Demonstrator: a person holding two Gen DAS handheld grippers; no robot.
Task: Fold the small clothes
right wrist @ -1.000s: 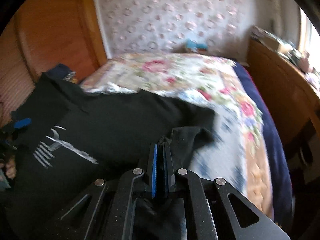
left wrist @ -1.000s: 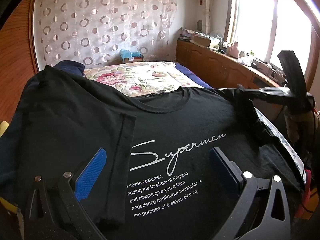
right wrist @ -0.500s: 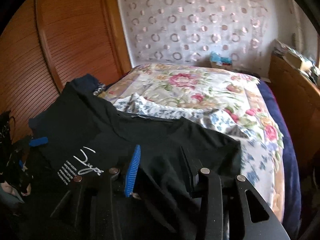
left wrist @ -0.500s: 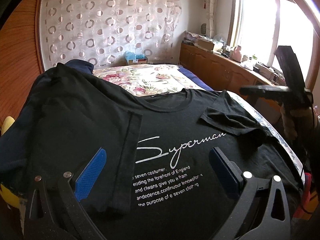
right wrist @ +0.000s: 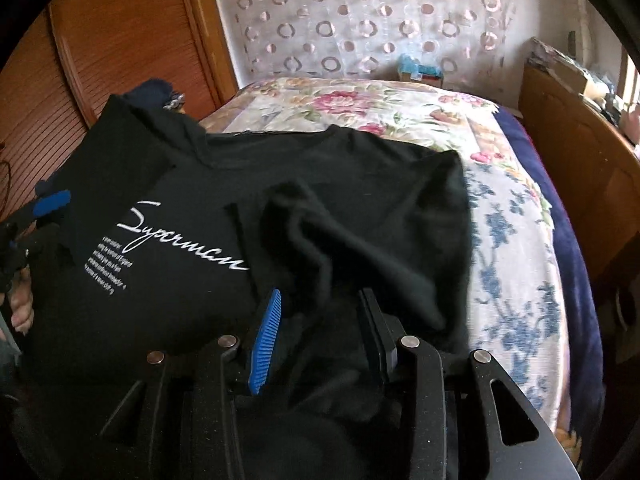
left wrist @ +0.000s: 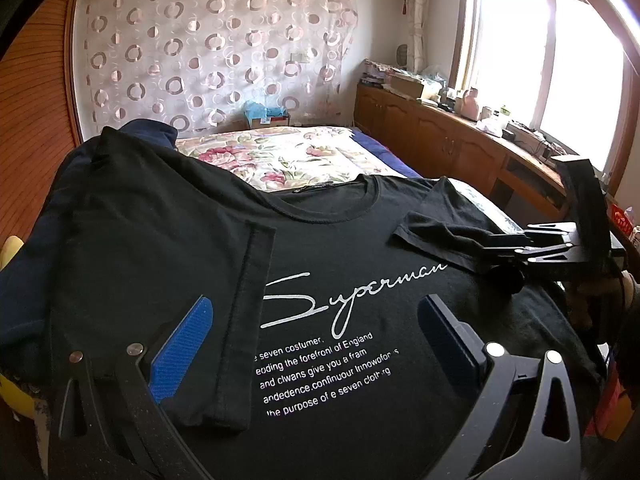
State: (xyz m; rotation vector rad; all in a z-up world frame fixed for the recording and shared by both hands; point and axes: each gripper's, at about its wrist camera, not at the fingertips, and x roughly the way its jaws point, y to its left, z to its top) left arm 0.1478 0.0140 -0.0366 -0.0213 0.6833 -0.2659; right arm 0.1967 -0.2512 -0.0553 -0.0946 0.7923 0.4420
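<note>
A black T-shirt (left wrist: pixel 340 264) with white "Superman" lettering lies face up on the bed, and shows in the right wrist view (right wrist: pixel 192 208) too. Its left sleeve (left wrist: pixel 160 248) is folded in over the chest. Its right sleeve (left wrist: pixel 436 224) lies folded in and rumpled, also seen in the right wrist view (right wrist: pixel 340 232). My left gripper (left wrist: pixel 316 320) is open and empty just above the shirt's lower front. My right gripper (right wrist: pixel 320 304) is open right behind the folded right sleeve, holding nothing; it shows at the shirt's right side in the left wrist view (left wrist: pixel 516 246).
The floral bedspread (left wrist: pixel 288 152) stretches behind the shirt. A dark blue garment (left wrist: pixel 148 130) lies at the far left under the shirt. A wooden cabinet (left wrist: pixel 452 148) with clutter runs along the right under the window. A wooden slatted door (right wrist: pixel 112 52) stands at left.
My right gripper opened and let go of the right sleeve, which now lies folded in on the chest. The left gripper stayed open above the shirt.
</note>
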